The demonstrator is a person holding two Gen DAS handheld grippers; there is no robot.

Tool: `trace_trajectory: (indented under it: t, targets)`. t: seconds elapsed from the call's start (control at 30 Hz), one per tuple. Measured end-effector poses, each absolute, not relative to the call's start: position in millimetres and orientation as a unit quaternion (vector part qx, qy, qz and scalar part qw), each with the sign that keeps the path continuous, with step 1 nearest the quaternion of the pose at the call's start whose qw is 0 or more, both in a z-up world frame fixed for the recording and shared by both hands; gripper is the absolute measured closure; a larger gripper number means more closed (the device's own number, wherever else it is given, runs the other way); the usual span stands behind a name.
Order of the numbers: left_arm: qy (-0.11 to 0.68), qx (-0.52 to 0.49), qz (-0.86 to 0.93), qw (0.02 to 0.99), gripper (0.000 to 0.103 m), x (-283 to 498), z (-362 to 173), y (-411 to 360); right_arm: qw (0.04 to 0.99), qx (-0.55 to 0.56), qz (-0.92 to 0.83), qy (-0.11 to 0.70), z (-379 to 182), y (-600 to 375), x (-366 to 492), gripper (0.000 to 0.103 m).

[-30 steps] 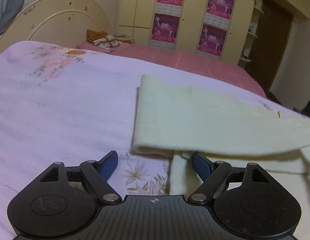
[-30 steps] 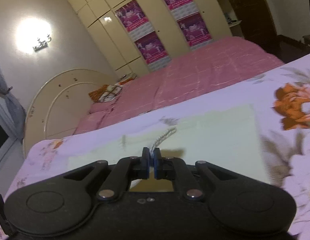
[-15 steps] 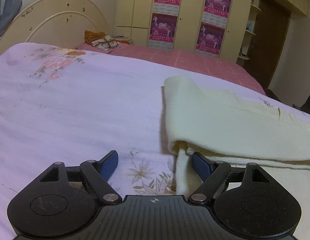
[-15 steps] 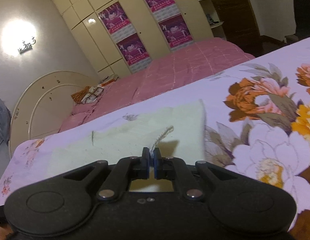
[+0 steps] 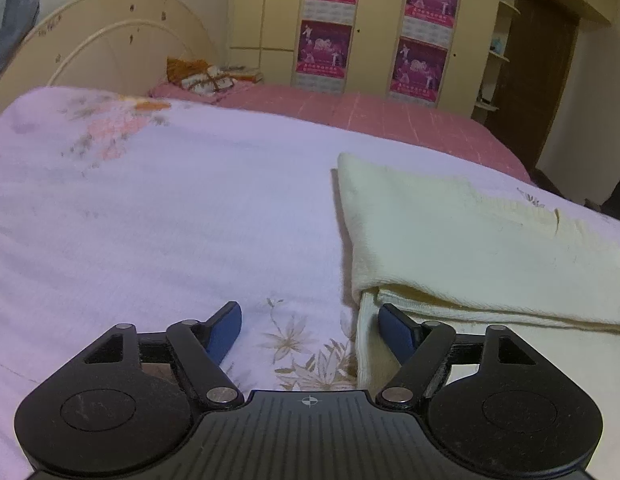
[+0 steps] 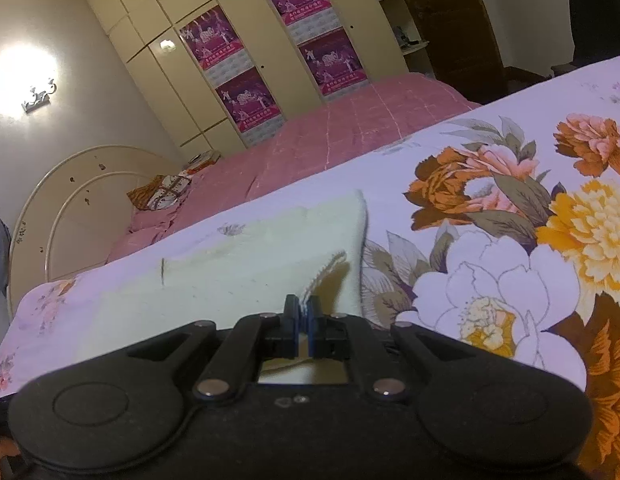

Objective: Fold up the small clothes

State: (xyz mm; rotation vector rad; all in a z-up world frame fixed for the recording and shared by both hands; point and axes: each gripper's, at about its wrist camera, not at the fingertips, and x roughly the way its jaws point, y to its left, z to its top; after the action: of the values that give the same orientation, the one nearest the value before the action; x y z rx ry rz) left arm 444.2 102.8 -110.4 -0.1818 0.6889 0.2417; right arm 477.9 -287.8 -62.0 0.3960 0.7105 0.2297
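Cream cloth (image 5: 482, 240) lies folded over on the floral sheet (image 5: 157, 216), right of centre in left view. Left gripper (image 5: 310, 320) jaws spread, just been closing; cloth's near-left corner sits at the right finger (image 5: 396, 322), nothing pinched. Right gripper (image 6: 303, 310) pressed together, pinching the cloth's frayed edge (image 6: 330, 268), rest of cloth (image 6: 245, 264) lying ahead and left of it

a floral bedspread (image 5: 157, 216), pink quilt (image 6: 330, 140), cream headboard (image 5: 109, 52), postered wardrobe (image 5: 370, 24).

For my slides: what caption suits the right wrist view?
Right tool shut on the cream cloth over the floral bedspread.
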Motion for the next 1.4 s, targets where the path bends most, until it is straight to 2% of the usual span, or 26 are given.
trace_trajectory:
  t: [0.23,0.4,0.6,0.73,0.77,0.87,1.07,1.17,1.23,1.27,1.3,1.4]
  targets:
    - [0.285,-0.112,0.103,0.946,0.034,431.5,-97.2,102.7,0.910,0.192,0.107,0.351,-69.3,-292.2,478.4,0.098]
    - [0.243,-0.153,0.030,0.957,0.034,434.8,-88.2,95.0,0.909,0.186,0.105,0.357,-75.6,-293.6,479.4,0.098]
    - [0.304,-0.178,-0.003,0.936,0.034,459.4,-118.3,91.5,0.913,0.166,0.091,0.360,-79.0,-291.9,478.0,0.098]
    - [0.288,-0.168,-0.007,0.943,0.034,451.9,-107.4,93.1,0.914,0.132,0.092,0.372,-80.5,-288.8,483.0,0.098]
    - [0.272,-0.169,-0.011,0.947,0.034,449.5,-101.1,93.1,0.914,0.127,0.096,0.373,-78.1,-288.4,483.1,0.097]
    - [0.265,-0.160,-0.023,0.951,0.034,460.5,-93.0,86.1,0.934,0.094,0.094,0.331,-60.0,-283.2,478.2,0.081]
    - [0.312,-0.085,-0.035,0.946,0.034,488.7,-109.5,42.0,0.932,0.044,0.130,0.337,-67.7,-251.1,500.5,0.084]
    - [0.312,-0.047,-0.021,0.949,0.034,485.9,-109.7,33.7,0.930,-0.018,0.107,0.350,-83.6,-247.2,504.7,0.091]
    - [0.310,-0.042,-0.014,0.950,0.034,482.2,-100.2,33.7,0.934,-0.013,0.091,0.345,-85.2,-259.1,504.3,0.092]
    - [0.306,-0.036,-0.011,0.951,0.034,481.2,-95.3,34.9,0.935,-0.009,0.087,0.345,-82.3,-263.0,503.3,0.090]
    - [0.299,-0.034,-0.011,0.954,0.034,480.2,-90.6,35.2,0.938,-0.007,0.085,0.335,-77.8,-266.9,501.8,0.081]
    - [0.283,-0.056,-0.005,0.958,0.034,490.3,-80.0,48.5,0.943,0.012,0.096,0.317,-73.6,-276.4,503.8,0.078]
